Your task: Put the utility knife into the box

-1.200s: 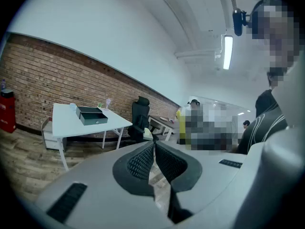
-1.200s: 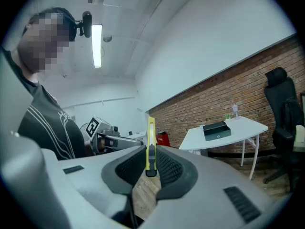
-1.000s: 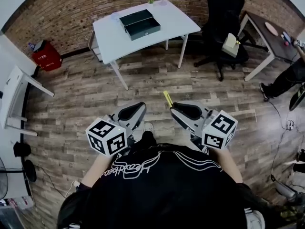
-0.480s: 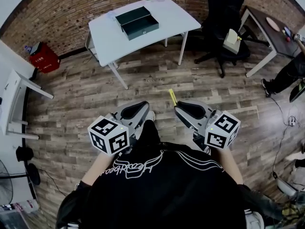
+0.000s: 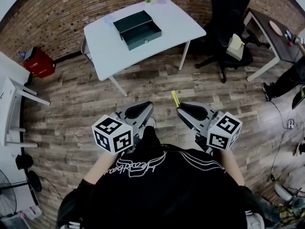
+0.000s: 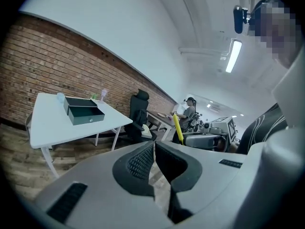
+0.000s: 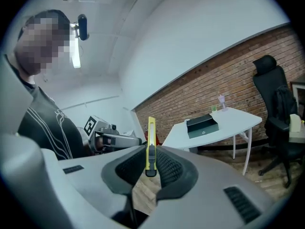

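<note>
A yellow utility knife [image 7: 150, 142] stands upright between the pads of my right gripper [image 7: 151, 162], which is shut on it; in the head view the utility knife [image 5: 175, 98] pokes out ahead of the right gripper [image 5: 183, 109]. My left gripper [image 5: 144, 109] is held beside it over the wood floor, its jaws nearly together with nothing between them [image 6: 154, 152]. The dark green box [image 5: 137, 29] lies open on the white table [image 5: 109, 51] well ahead of both grippers, and shows as a box [image 7: 202, 125] in the right gripper view and a box [image 6: 83, 112] in the left gripper view.
A black office chair [image 5: 226, 27] stands right of the white table. A second desk [image 5: 274, 37] and a seated person [image 5: 288, 78] are at the far right. A red bin [image 5: 37, 61] sits by the brick wall at left, near a white rack [image 5: 14, 104].
The table and box have shifted slightly nearer and lower in the head view as the person steps toward them. Both grippers keep their pose, the knife still held.
</note>
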Action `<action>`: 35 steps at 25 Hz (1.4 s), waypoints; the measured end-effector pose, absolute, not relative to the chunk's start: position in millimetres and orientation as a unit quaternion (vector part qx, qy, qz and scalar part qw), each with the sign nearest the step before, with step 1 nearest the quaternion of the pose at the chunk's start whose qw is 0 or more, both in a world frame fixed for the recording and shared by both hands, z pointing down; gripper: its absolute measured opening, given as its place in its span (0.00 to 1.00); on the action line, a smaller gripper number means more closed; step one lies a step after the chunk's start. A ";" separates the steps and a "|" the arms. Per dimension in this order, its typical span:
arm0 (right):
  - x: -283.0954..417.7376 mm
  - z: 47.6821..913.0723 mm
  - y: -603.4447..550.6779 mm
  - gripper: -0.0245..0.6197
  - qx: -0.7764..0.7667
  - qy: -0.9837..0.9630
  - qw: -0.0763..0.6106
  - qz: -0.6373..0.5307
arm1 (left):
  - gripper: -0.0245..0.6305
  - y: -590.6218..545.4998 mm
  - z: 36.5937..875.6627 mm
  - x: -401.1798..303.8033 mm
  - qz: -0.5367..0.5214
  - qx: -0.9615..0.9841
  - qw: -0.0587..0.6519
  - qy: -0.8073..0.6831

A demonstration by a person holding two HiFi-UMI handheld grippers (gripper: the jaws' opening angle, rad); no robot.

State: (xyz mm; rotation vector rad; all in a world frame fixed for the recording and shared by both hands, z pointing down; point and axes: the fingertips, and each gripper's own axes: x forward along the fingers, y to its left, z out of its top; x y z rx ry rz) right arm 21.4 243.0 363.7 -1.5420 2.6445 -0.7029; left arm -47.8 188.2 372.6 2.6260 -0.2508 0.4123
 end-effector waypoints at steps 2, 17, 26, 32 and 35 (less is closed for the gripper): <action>24.9 364.7 213.4 0.15 -0.491 0.841 -0.007 -0.226 | 0.09 158.6 374.9 -43.8 0.153 0.954 0.239 -0.093; 44.0 373.9 10.8 0.15 -0.477 0.842 -0.030 -0.252 | 0.09 -34.6 388.2 -14.2 0.153 0.947 0.269 -0.090; 37.9 379.4 -43.4 0.15 -0.465 0.846 -0.046 -0.255 | 0.09 -90.5 394.5 -20.8 0.141 0.944 0.280 -0.107; 47.4 386.3 -73.2 0.15 -0.457 0.851 -0.070 -0.249 | 0.09 -119.5 400.7 -21.3 0.132 0.939 0.285 -0.137; 53.7 390.1 -91.8 0.15 -0.444 0.856 -0.072 -0.253 | 0.09 -131.0 404.0 -20.3 0.133 0.936 0.288 -0.151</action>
